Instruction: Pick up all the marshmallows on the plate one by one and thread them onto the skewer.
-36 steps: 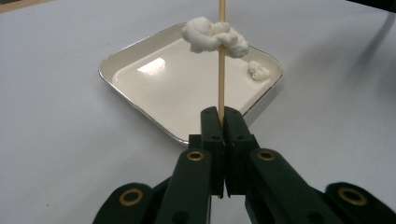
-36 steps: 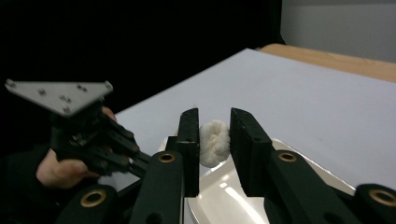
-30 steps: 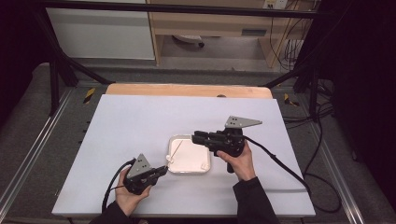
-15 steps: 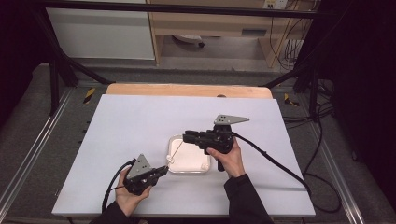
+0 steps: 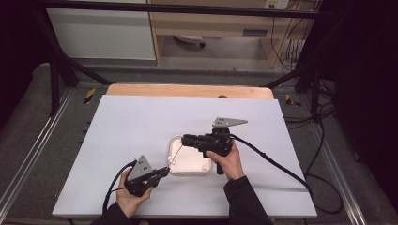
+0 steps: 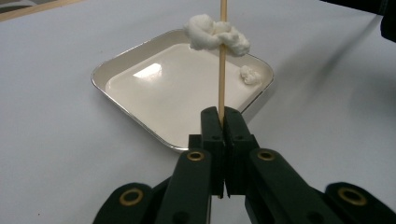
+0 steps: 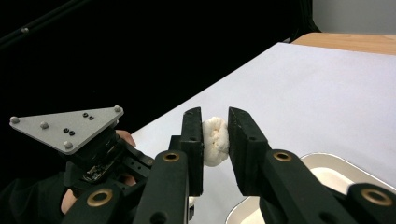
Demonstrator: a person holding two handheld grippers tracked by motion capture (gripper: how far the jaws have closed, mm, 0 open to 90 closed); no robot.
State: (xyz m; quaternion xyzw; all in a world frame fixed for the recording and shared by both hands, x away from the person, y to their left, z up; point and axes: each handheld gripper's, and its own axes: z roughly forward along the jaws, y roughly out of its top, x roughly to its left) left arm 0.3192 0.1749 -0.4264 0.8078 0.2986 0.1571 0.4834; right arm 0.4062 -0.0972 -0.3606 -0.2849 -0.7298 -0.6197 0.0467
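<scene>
My left gripper (image 5: 164,171) (image 6: 223,115) is shut on the lower end of a thin wooden skewer (image 5: 175,154) (image 6: 222,79) that leans up over a white square tray (image 5: 206,169) (image 6: 135,51). A soft white lump (image 6: 215,35) is threaded on the skewer. A smaller white lump (image 6: 250,74) lies in the tray's far corner. My right gripper (image 5: 184,139) (image 7: 215,119) hovers over the tray near the skewer's top, shut on another white lump (image 7: 215,142). Beyond it, the left gripper's grey plate (image 7: 65,126) sits low at the left.
The tray (image 7: 322,163) rests near the front middle of a pale table (image 5: 141,122). A wooden strip (image 5: 187,90) runs along the table's far edge. Cables (image 5: 272,161) trail from both grippers toward the front and right.
My right gripper has moved left over the tray, toward the skewer's top, with the white lump in it. The left gripper and skewer have stayed put.
</scene>
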